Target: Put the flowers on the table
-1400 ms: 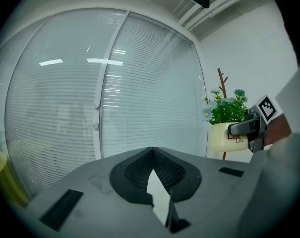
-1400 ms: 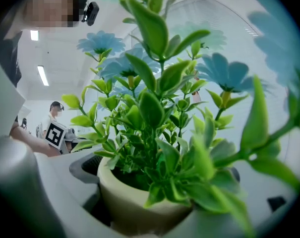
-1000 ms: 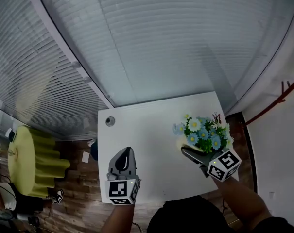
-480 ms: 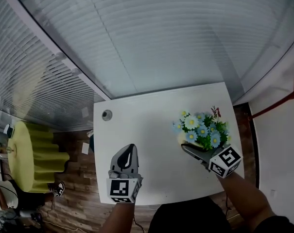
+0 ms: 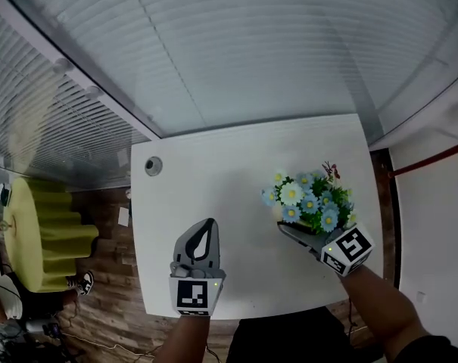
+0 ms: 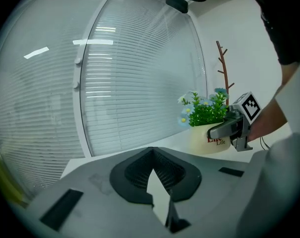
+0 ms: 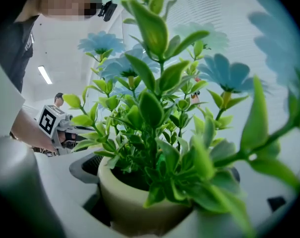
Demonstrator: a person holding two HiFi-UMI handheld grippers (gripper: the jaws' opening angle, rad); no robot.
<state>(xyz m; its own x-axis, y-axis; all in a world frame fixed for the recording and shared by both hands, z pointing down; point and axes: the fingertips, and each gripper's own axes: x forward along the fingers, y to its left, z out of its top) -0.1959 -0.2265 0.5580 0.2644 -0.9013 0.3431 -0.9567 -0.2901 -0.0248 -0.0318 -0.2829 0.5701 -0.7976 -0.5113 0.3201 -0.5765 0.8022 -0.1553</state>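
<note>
The flowers [image 5: 308,200] are blue and white daisies with green leaves in a cream pot [image 6: 208,139]. They are over the right part of the white table [image 5: 221,180]. My right gripper [image 5: 300,231] is shut on the pot, whose wall [image 7: 135,202] sits between the jaws in the right gripper view. The pot is low at the tabletop; whether it touches the table I cannot tell. My left gripper [image 5: 207,225] hovers over the table's front middle, shut with nothing in it, its tips [image 6: 151,152] together.
A round grey grommet [image 5: 153,165] sits in the table's far left corner. White blinds [image 5: 251,44] run behind the table. A yellow-green seat [image 5: 39,233] stands on the wooden floor at the left. A red-brown coat rack [image 6: 223,66] stands at the right.
My right gripper has carried the flowers a little farther in over the table from its front right corner. The left gripper has stayed about where it was.
</note>
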